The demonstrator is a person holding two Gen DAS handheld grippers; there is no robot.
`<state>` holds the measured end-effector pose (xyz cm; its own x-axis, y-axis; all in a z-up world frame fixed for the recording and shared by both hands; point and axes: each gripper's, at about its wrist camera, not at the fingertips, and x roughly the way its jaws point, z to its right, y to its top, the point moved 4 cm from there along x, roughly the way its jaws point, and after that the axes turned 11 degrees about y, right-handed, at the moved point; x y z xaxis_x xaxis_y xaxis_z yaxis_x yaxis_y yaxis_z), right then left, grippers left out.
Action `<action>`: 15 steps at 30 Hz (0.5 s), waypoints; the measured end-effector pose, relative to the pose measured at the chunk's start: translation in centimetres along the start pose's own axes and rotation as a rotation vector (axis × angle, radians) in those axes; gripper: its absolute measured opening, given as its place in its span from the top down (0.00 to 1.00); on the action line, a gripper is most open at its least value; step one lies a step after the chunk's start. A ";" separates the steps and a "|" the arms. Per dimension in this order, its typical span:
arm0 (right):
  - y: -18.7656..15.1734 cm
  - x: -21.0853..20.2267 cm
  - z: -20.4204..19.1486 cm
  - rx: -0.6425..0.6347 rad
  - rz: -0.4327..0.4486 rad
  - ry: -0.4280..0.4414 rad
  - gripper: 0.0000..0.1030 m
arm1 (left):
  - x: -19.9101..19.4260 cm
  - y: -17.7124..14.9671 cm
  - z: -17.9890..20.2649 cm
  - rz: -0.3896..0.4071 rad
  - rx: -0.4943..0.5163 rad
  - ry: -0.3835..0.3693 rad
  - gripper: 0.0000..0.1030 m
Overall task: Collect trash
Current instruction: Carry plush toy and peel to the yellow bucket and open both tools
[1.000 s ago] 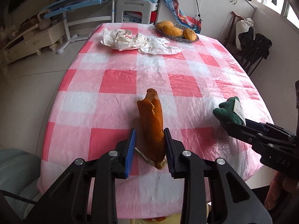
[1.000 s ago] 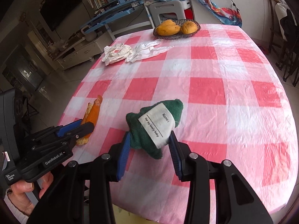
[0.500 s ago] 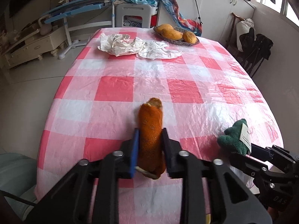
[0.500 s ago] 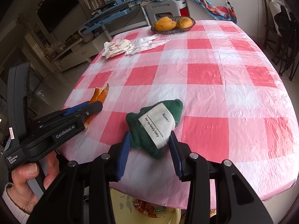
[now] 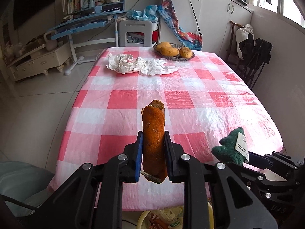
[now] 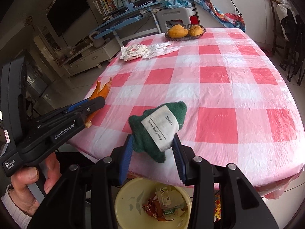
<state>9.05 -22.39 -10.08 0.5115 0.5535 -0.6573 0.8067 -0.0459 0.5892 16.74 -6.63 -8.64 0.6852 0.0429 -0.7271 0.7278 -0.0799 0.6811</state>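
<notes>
Left wrist view: left gripper clamped on orange peel, blue pads pressed flat against both sides of it. Peel rolled into a tube, pointing forward and up between the fingers, ragged lower end poking out below the pads. Held above near edge of checkered table, not touching the cloth. Green cloth with white label low on the right, pinched in the right gripper (only its side visible here, dark body at frame edge). Far end of table: crumpled paper just beside crumpled tissue, fruit basket behind them. Sliver of yellow bin below table edge, at bottom of frame.

Right wrist view: right gripper closed on green cloth, bundle wedged between blue pads, white label facing camera (printed text partly legible). Cloth held off the table, past its near edge. Yellow bin directly below the gripper, on the floor, wrappers and scraps inside. Left gripper at left, held by the person's hand, orange peel sticking out ahead of its tips and hanging out below them too. Peel over the table's left near corner. Crumpled paper, crumpled tissue and fruit basket far side of table, well apart from both grippers.
</notes>
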 end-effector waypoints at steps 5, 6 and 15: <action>-1.0 -0.5 -0.6 -0.002 -0.002 0.013 0.60 | -1.1 -0.6 -0.1 0.015 0.012 0.000 0.81; -1.3 -0.5 -0.8 -0.003 -0.005 0.016 0.60 | -1.3 -0.8 -0.1 0.018 0.014 0.000 0.81; -4.4 -0.8 -2.7 -0.030 -0.058 0.026 0.60 | -2.8 -1.6 -0.4 0.031 0.011 -0.010 0.81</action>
<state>4.33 -20.42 -10.89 0.4558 0.5761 -0.6785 0.8256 0.0113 0.5642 13.65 -6.20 -7.65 0.7072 0.0301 -0.7064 0.7057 -0.0924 0.7025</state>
